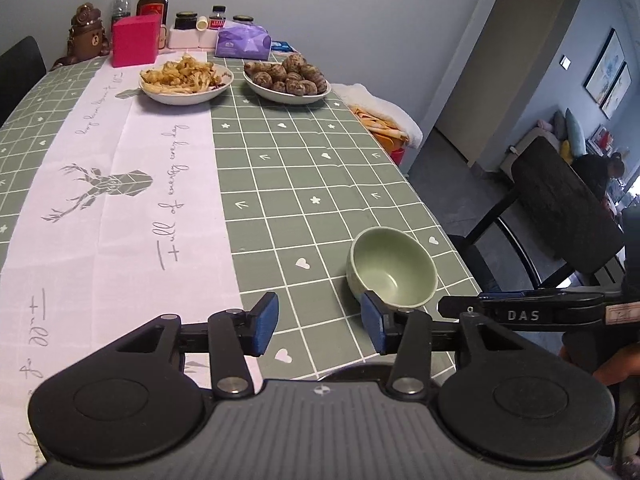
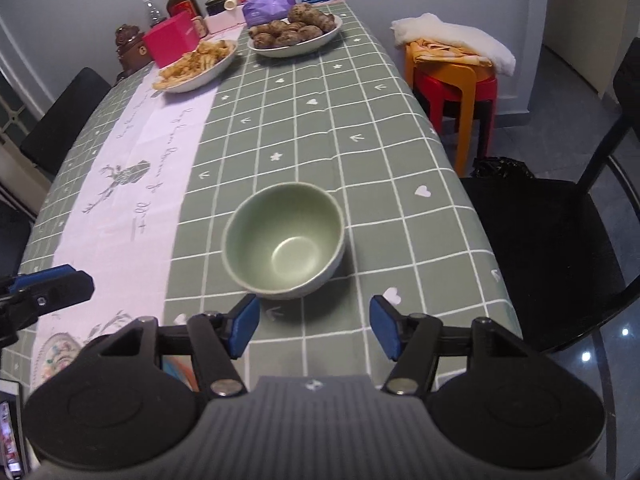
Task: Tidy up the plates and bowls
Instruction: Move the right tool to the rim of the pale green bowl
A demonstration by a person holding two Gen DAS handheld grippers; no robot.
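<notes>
Bowl (image 2: pixel 284 240) empty near table's (image 2: pixel 360 128) right edge; far-end plates hold fries (image 2: pixel 198 64), taro (image 2: pixel 294 28). Left gripper (image 1: pixel 318 326), right gripper (image 2: pixel 314 326): part-open, holding nothing.

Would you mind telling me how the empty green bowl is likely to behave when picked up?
The green bowl looks glazed and rigid, so probably slippery and breakable. Being empty, it is likely light. Its narrow base may let it tip if gripped by one rim.

bowl (image 2: pixel 284 240) near table (image 2: pixel 360 128) edge, two plates (image 2: pixel 296 44) far behind — side by side
</notes>
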